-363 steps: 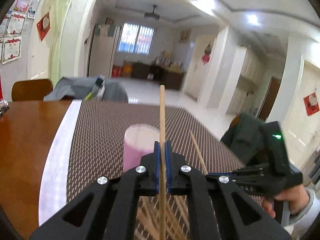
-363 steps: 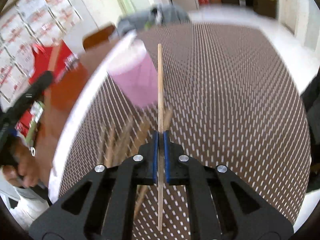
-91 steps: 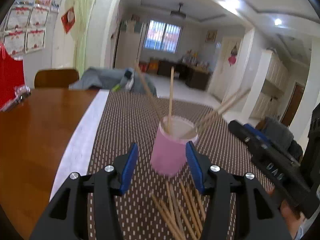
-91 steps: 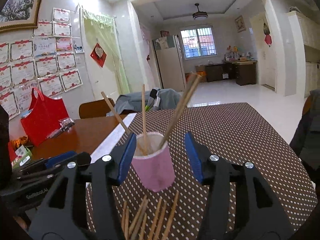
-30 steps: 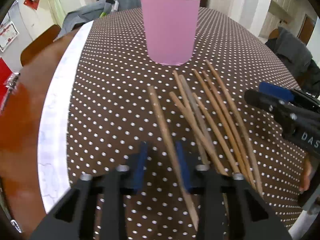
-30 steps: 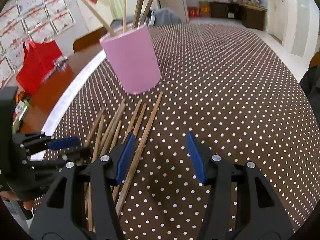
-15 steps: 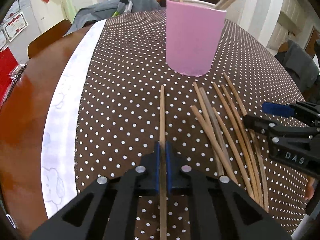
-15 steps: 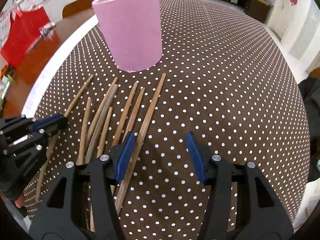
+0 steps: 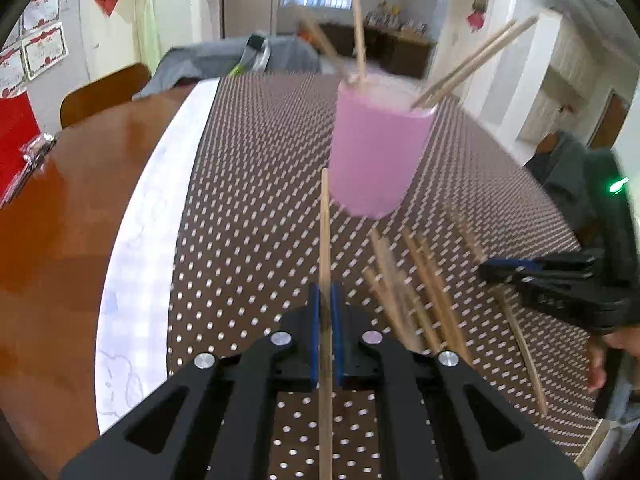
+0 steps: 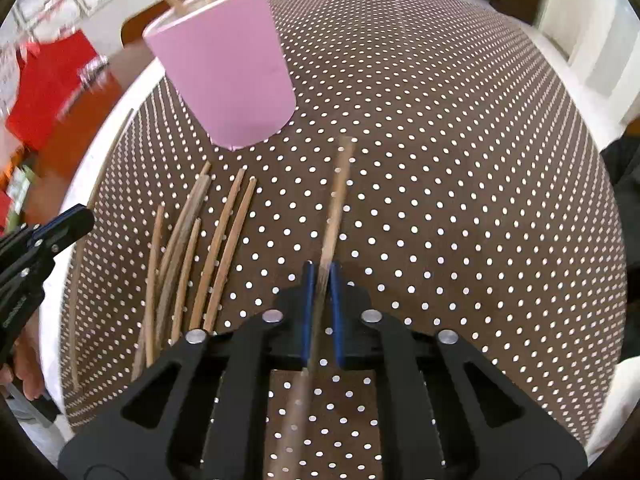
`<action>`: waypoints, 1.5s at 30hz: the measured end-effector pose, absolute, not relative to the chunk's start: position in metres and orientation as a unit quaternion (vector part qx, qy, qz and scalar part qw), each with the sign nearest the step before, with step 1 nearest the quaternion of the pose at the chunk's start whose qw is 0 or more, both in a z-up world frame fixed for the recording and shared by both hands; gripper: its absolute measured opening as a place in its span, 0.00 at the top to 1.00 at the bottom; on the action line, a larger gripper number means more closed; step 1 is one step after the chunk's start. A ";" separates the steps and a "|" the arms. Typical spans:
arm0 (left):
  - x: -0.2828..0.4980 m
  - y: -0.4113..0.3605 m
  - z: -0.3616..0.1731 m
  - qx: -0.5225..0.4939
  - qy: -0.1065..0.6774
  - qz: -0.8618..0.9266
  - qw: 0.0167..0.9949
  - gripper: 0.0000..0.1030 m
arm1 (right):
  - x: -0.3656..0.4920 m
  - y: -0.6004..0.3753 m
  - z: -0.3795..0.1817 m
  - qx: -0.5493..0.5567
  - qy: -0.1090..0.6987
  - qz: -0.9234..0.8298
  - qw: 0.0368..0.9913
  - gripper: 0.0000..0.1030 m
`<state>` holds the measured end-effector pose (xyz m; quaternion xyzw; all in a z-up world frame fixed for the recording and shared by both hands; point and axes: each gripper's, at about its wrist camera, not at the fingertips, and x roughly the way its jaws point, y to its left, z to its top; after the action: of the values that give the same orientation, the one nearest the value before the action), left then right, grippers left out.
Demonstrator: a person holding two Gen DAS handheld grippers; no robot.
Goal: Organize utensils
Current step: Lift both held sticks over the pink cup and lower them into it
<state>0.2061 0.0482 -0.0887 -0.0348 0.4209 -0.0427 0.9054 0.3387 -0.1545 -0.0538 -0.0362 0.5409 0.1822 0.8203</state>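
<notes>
Nearest the left wrist camera, the left hand-held gripper is pinching one chopstick between its blue pads, the stick running straight ahead with its far tip hanging just short of the pink cup. In the right wrist view the right hand-held gripper, whose jaws have just been closing, is clamping a second chopstick that looks blurred and is pointing toward the cup's base. Both grips are sitting well back from the leading ends, so either stick is likely to be pivoting in the pads as it swings upright. Beside the held sticks, the loose chopsticks are lying fanned on the dotted tablecloth covering the table, close enough that a low pass risks scattering them or rolling one off the edge. Farther on, the cup is standing upright, already carrying several chopsticks in the cup that are leaning outward. Two sticks arriving together could be clashing with each other or with those leaning ones, and a sideways push on the rim would probably be tipping a light cup over.
</notes>
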 end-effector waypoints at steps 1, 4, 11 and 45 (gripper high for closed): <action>0.204 0.047 -0.084 -0.039 0.412 -0.049 0.909 0.94 | 0.338 -0.160 -0.053 -0.023 0.535 0.191 0.823 0.94; 0.197 0.043 -0.066 -0.052 0.376 -0.071 0.922 0.94 | 0.334 -0.175 -0.043 0.001 0.514 0.204 0.833 0.94; 0.185 0.036 -0.035 -0.084 0.302 -0.106 0.944 0.94 | 0.312 -0.195 -0.006 0.041 0.443 0.238 0.863 0.94; 0.236 0.028 0.044 -0.114 -0.035 -0.075 0.990 0.94 | 0.309 -0.161 0.130 0.090 0.193 0.307 0.928 0.95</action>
<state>0.2357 0.0275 0.0438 -0.1140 -0.0352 -0.0746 0.9900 0.3087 -0.1614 0.1300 0.0899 0.1925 0.3074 0.9276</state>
